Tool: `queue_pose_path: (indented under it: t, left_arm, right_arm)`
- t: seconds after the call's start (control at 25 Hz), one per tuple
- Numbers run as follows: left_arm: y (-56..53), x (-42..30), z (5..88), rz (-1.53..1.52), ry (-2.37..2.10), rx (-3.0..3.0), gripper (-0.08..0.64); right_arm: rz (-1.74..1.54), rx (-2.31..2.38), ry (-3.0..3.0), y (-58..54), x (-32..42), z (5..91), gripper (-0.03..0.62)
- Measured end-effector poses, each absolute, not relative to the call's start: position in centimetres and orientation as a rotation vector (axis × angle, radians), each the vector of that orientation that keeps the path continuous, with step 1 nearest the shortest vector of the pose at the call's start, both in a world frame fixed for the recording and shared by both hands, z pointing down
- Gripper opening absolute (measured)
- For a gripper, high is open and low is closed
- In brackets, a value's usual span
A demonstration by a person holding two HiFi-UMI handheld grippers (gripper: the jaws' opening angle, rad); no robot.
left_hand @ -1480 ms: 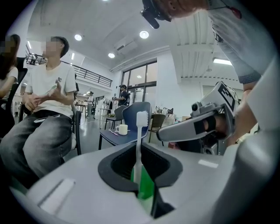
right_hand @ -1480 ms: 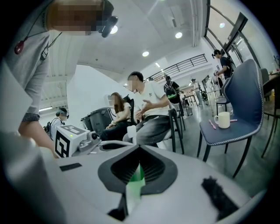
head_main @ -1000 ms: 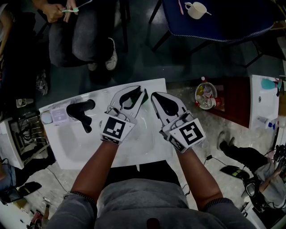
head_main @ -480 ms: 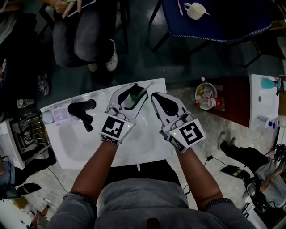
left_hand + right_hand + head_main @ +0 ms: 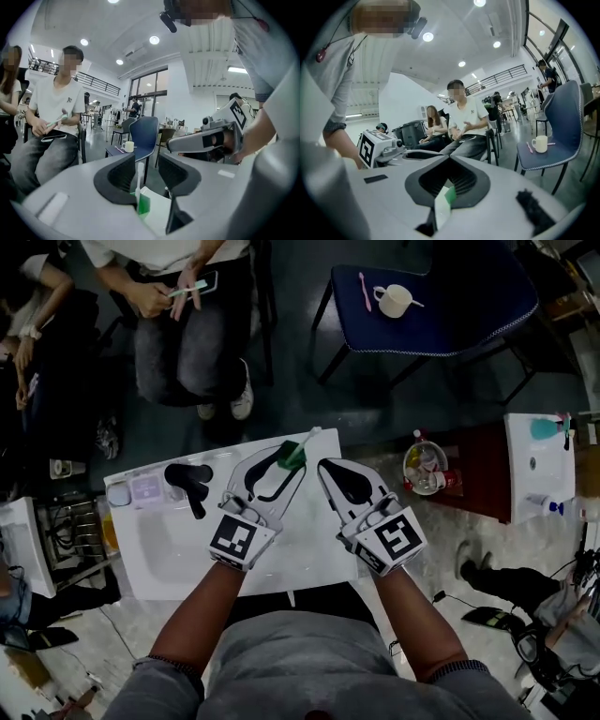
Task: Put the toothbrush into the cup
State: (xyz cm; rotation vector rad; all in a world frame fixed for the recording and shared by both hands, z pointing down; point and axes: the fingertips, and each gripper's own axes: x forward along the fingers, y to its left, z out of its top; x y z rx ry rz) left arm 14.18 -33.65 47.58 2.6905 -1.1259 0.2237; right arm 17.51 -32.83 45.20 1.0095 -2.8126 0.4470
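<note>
Hovering side by side above the white sink (image 5: 169, 549), both grippers are held out in front of the person's chest. The left gripper (image 5: 283, 457) has just been opening and now stands wide, with the toothbrush (image 5: 302, 443) between its jaws. In the left gripper view the white stem stands nearly upright close beside one pad, the green handle lies below it, and the other pad is clear of it; whether the brush rests on anything I cannot tell. Seen from the head view, the brush lies over the sink's far edge, its white end pointing out past that edge. The right gripper (image 5: 325, 465), over the sink's far right part, has its tips together. A white-and-green piece shows low in the gap between its pads, and what it is cannot be made out. On the sink's left part stands a black faucet (image 5: 192, 486). Well beyond the sink's far edge, across dark floor, a blue chair (image 5: 469, 306) bears the cup (image 5: 394, 301), with a pink toothbrush (image 5: 364, 289) lying just beside it. Beyond the sink's far left corner sits a person (image 5: 183, 324) holding another green-and-white brush.
</note>
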Motion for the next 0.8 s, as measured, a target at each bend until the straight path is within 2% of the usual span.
queue_pose_path:
  t: [0.52,0.8]
  left_arm:
    - [-26.3,12.9,38.5,0.134,-1.297,2.691,0.124]
    - [-22.8,12.9,36.0,0.085,-1.215,2.718,0.029]
  right_arm:
    - [0.315,0.753,-2.930,-26.5,17.3,37.6,0.014]
    - [0.292,0.759,-2.951,-23.4,17.0,34.9,0.014]
